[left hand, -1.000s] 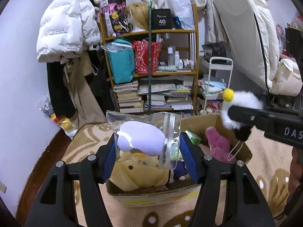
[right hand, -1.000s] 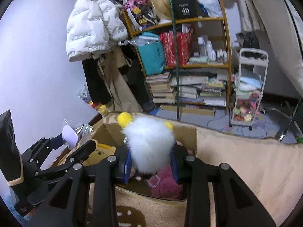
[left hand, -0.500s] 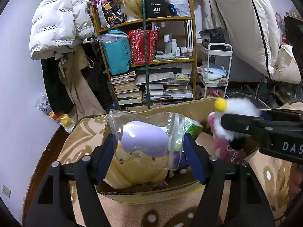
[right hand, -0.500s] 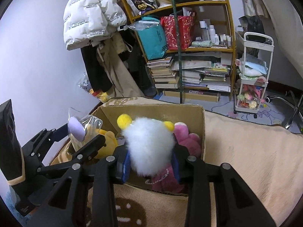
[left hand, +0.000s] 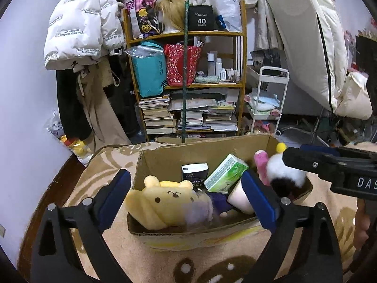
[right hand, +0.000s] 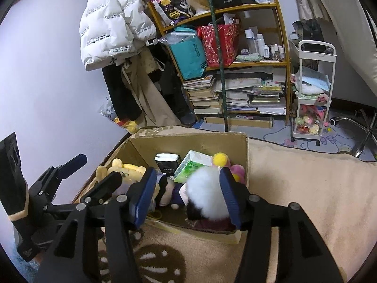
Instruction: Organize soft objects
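A cardboard box [left hand: 165,155] sits on a beige patterned blanket and holds a yellow bear plush [left hand: 162,200], a pink plush [left hand: 260,165], a green tissue pack [left hand: 225,173] and a black pack [left hand: 194,172]. My left gripper [left hand: 186,200] is open and empty above the box's front edge; the clear bag with the lilac soft toy [left hand: 198,210] lies blurred in the box. My right gripper [right hand: 186,195] is open, its jaws wide around the white fluffy toy [right hand: 207,188] with yellow pompoms, which sits at the box's right end.
A wooden shelf [left hand: 186,82] with books, bags and bottles stands behind the box. A white puffer jacket [left hand: 82,28] hangs at the left. A white trolley [left hand: 268,99] and a leaning mattress [left hand: 306,42] stand at the right.
My left gripper opened and the bagged lilac toy dropped into the box. My right gripper lowered the white fluffy toy into the box and its jaws spread apart.
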Tool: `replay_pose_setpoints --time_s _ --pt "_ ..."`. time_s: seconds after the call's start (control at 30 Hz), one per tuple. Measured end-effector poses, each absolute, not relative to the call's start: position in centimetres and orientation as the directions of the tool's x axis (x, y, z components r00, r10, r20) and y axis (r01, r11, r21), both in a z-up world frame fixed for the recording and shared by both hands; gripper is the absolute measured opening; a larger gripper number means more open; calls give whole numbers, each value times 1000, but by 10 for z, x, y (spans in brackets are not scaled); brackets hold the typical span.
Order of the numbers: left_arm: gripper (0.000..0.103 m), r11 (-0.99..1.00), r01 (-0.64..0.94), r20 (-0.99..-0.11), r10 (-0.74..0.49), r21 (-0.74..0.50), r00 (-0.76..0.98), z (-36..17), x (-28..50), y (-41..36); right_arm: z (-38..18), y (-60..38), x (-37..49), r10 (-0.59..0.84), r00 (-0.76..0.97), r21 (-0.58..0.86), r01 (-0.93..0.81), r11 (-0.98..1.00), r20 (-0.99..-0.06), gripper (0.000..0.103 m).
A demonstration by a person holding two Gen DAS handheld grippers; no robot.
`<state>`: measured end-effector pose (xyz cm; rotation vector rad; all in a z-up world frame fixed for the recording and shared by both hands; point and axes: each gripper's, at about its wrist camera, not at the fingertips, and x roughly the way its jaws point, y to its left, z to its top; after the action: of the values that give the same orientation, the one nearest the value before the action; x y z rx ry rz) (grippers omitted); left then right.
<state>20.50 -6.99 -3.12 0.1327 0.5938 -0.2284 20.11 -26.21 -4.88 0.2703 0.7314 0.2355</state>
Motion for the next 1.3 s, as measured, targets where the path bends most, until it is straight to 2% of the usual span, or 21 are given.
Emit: replay_pose_setpoints --time_s 0.13,0.2,0.33,0.4,0.47,0.57,0.67,1.03,1.3 --pt "95 970 234 -558 -157 68 815 -24 197 -65 -40 -266 192 297 736 325 -110 939 -608 60" --pt "95 971 224 -553 -144 80 821 -20 191 -62 -35 -267 187 293 743 325 -107 939 -602 69" --pt "96 973 203 -539 -115 107 835 -12 177 -55 -25 -270 175 278 761 321 -97 942 -587 72" --pt "96 975 192 -531 -102 116 841 -7 169 -51 -19 -271 166 261 772 309 -89 947 -579 83" --pt "96 976 181 -523 -92 122 847 0 160 -45 -12 -272 157 248 785 301 -84 950 -567 89" --pt "97 976 174 -510 -84 131 856 10 146 -39 -4 -277 143 258 796 322 -84 943 -548 92" --pt "100 975 166 -491 -73 150 868 20 131 -35 7 -278 130 260 809 327 -89 941 -527 103" --pt "102 979 139 -439 -60 149 896 50 67 -15 30 -267 77 225 830 266 -96 959 -510 103" --pt "102 988 129 -466 -75 86 882 52 31 6 41 -268 32 180 869 250 -68 966 -461 103"
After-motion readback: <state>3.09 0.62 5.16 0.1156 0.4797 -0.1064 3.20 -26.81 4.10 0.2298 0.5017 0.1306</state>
